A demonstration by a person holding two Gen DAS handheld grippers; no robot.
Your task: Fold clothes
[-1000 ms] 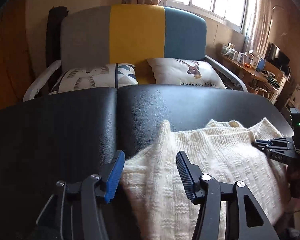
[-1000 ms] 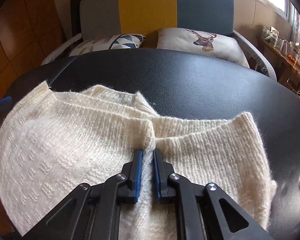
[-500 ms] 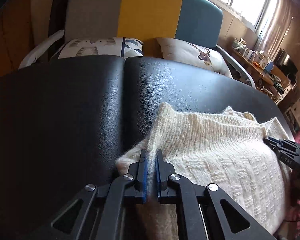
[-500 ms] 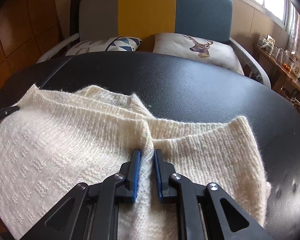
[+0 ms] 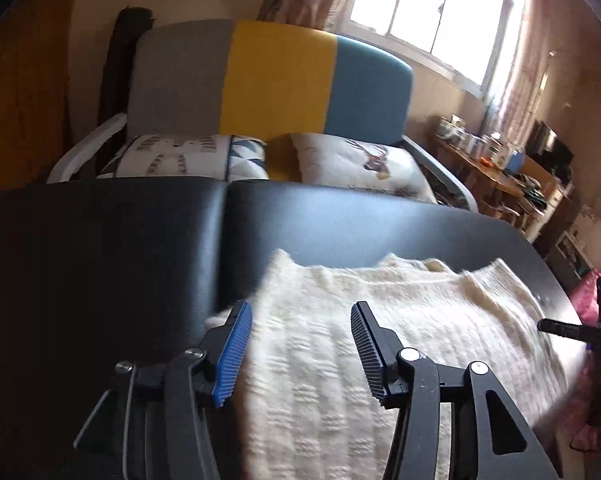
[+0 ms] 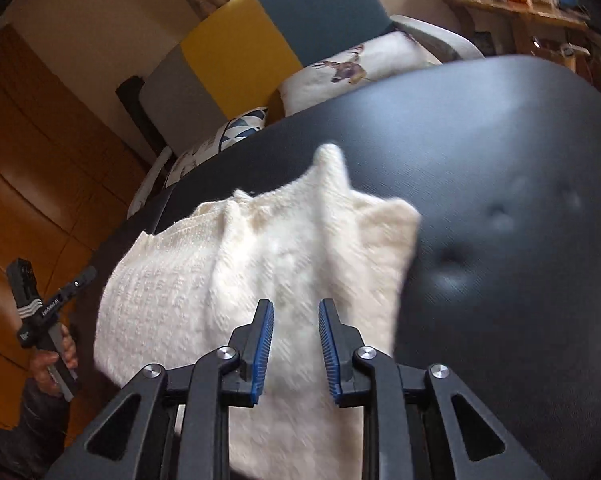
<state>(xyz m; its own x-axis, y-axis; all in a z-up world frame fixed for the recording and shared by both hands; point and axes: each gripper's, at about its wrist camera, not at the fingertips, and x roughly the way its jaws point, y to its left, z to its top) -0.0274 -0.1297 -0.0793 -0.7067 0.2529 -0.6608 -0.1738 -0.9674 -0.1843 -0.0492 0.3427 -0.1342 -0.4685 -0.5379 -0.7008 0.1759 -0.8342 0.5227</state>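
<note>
My left tool points downward over the cream knitted sweater, its jaws opening and clear of the knit. My right tool, rolled sideways, has its jaws opening over the same sweater, gripping nothing. The sweater lies folded on the black tabletop ahead of both tools. Lettering on the left tool's handle is unreadable.

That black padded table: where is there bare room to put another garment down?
Bare padding lies left of the sweater, across the table's seam, and in a strip between the sweater and the cushions behind. The right wrist view shows more room right of the sweater, around the dimples. The near middle is crowded: sweater, plus both opening grippers, left gripper and right gripper.
</note>
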